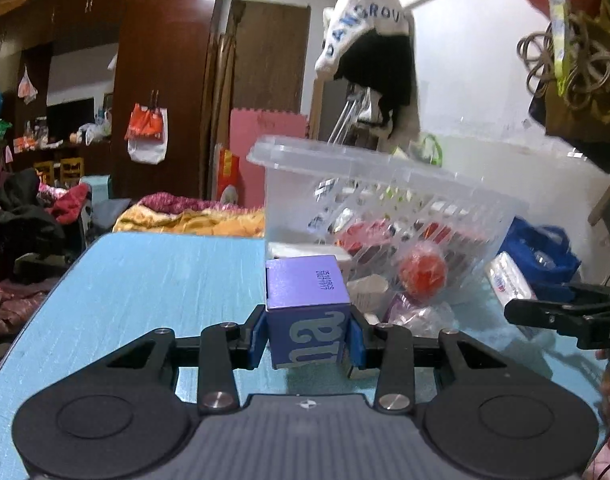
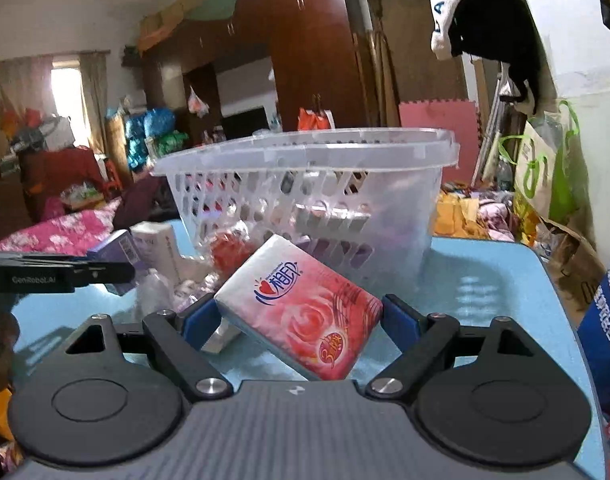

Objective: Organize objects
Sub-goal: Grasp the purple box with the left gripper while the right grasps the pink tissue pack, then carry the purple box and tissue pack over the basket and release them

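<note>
My left gripper [image 1: 309,338] is shut on a small purple box [image 1: 305,296] just above the blue table [image 1: 145,280]; both blue pads press its sides. My right gripper [image 2: 299,316] is shut on a pink-and-red tissue pack [image 2: 301,308], which sits tilted between the pads. Behind both stands a clear plastic basket [image 2: 305,148] with slotted walls. A red ball [image 1: 423,274] shows through the basket [image 1: 385,160] wall. The left gripper [image 2: 105,270] with the purple box [image 2: 121,246] is at the left of the right wrist view. The right gripper [image 1: 545,312] and tissue pack [image 1: 509,280] show in the left wrist view.
A white box [image 2: 161,240] and clear-wrapped small items [image 1: 417,314] lie between the grippers in front of the basket. A blue bag [image 2: 609,320] stands at the table's right edge. Beds, clothes and wardrobes fill the room behind. Bare table [image 2: 485,280] lies right of the basket.
</note>
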{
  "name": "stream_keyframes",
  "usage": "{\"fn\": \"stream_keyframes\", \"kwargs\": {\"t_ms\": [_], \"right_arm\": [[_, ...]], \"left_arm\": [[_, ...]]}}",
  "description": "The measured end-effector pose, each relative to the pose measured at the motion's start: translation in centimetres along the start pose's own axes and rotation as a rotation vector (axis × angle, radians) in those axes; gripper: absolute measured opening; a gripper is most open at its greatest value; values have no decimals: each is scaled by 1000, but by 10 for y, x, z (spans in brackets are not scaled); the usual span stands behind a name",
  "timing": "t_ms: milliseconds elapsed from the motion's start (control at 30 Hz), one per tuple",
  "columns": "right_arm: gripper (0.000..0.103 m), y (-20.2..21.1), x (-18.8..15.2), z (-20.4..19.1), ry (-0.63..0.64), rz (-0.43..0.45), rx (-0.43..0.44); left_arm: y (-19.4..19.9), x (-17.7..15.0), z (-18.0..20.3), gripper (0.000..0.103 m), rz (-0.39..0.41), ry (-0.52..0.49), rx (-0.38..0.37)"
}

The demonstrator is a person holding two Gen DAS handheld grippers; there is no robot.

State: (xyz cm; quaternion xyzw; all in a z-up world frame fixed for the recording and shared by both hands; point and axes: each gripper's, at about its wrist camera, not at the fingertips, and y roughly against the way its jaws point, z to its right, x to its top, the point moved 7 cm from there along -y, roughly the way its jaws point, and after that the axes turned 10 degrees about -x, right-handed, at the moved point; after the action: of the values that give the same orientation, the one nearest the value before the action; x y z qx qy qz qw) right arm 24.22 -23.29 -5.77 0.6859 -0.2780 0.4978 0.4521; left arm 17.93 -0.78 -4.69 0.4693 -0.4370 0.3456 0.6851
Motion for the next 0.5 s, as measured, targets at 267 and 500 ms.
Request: {"fn": "stream_keyframes", "kwargs": {"t_ms": [267, 500], "right_arm": [[89, 7, 6, 10, -52, 68, -17], [89, 36, 48, -6, -14, 140, 40]], "left_arm": [[21, 6, -3, 44, 96, 70, -55], [33, 57, 7, 44, 169, 52, -105]]}}
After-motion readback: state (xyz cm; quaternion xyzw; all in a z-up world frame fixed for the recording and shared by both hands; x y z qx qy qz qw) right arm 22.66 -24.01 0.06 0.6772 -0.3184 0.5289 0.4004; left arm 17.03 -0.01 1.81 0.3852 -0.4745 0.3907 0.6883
